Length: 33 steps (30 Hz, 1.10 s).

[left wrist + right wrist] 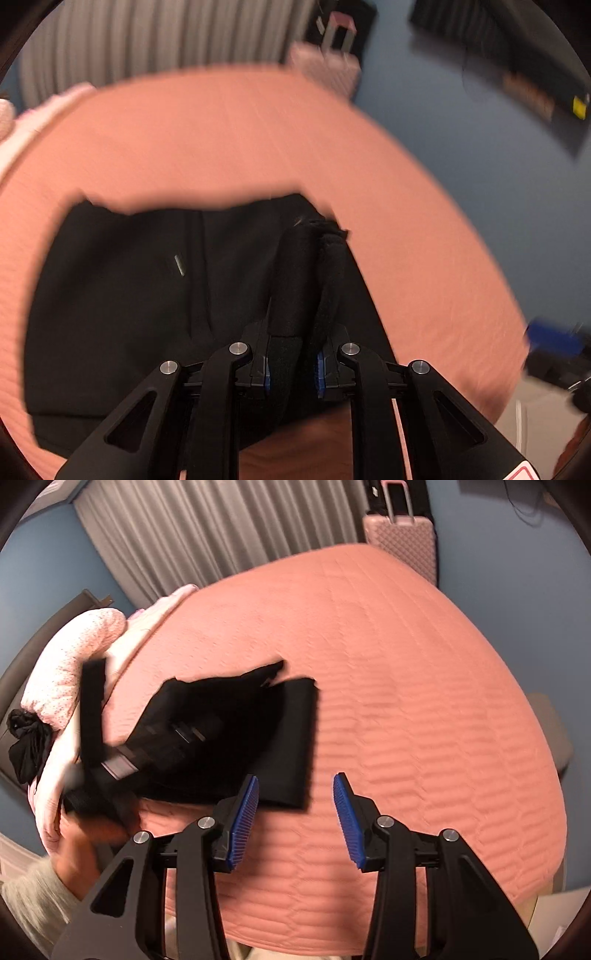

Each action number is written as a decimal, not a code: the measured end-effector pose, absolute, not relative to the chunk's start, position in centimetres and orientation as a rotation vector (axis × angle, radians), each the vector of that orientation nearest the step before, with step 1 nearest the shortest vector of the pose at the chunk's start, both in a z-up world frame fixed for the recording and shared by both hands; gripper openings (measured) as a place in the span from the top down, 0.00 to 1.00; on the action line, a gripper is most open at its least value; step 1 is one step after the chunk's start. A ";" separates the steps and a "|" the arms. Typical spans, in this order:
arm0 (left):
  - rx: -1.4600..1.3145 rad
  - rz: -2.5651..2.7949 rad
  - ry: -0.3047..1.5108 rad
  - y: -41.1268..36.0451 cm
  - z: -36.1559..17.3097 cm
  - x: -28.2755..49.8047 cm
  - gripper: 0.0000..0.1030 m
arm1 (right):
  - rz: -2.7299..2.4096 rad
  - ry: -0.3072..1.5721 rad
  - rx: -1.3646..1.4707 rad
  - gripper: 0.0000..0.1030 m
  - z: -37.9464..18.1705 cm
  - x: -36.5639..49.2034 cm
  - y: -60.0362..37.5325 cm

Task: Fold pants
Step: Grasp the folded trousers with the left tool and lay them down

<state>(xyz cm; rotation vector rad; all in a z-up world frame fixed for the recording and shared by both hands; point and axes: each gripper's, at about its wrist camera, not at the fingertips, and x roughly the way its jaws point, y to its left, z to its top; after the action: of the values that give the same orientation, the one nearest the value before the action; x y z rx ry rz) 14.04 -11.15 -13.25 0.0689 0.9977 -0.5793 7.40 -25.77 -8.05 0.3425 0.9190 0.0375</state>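
The black pants (236, 738) are seen lying partly folded on the salmon quilted bedspread (424, 701), ahead and to the left of the right gripper (295, 808), whose blue-padded jaws are held wide apart with nothing between them. A bunched fold of the pants (310, 280) is clamped in the closed jaws of the left gripper (293, 363), the rest of the garment being spread below and to its left. A pink suitcase (402, 542) and grey curtains (207, 524) are seen beyond the bed.
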 end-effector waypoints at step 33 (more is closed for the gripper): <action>0.021 -0.085 1.109 3.2 -14.7 36.9 0.26 | 0.278 1.066 0.208 0.78 -16.2 20.1 -19.3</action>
<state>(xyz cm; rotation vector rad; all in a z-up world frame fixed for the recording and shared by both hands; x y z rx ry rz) 36.88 3.17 -14.69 0.0212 1.1093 -0.0852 20.10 -19.25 -16.23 0.2077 1.0658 0.2778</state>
